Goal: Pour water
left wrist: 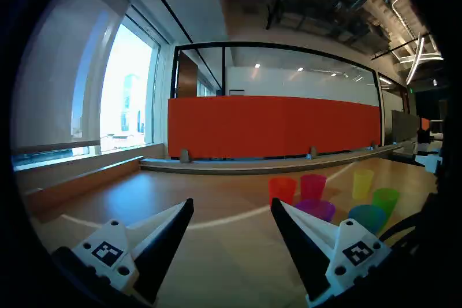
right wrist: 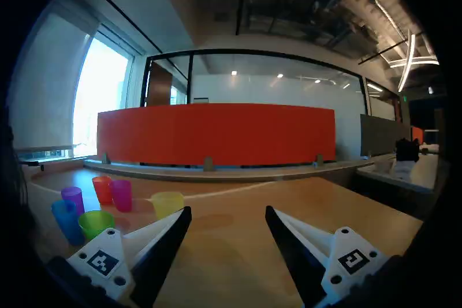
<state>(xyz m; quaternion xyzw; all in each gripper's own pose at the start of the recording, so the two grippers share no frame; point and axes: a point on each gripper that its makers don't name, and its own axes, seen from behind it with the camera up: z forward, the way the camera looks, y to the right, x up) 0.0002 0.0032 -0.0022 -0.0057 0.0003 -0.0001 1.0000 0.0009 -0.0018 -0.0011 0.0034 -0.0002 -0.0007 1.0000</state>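
Note:
Several coloured plastic cups stand grouped on the wooden table. In the left gripper view they sit ahead to the right: a red cup [left wrist: 282, 189], a magenta cup [left wrist: 313, 186], a yellow cup [left wrist: 362, 183], a green cup [left wrist: 384, 201], a purple cup [left wrist: 316, 210] and a blue cup [left wrist: 367, 217]. My left gripper [left wrist: 232, 213] is open, empty, left of them. In the right gripper view the red cup [right wrist: 103, 189], magenta cup [right wrist: 122, 195], yellow cup [right wrist: 167, 203], purple cup [right wrist: 73, 199], green cup [right wrist: 96, 223] and blue cup [right wrist: 66, 221] lie left of my open, empty right gripper [right wrist: 228, 218].
The wooden table [left wrist: 231, 262] ends at a low orange partition [left wrist: 271, 126] with glass above. A bright window [left wrist: 124, 100] and a wooden ledge run along the left. Another desk [right wrist: 413, 172] with dark items stands at the far right.

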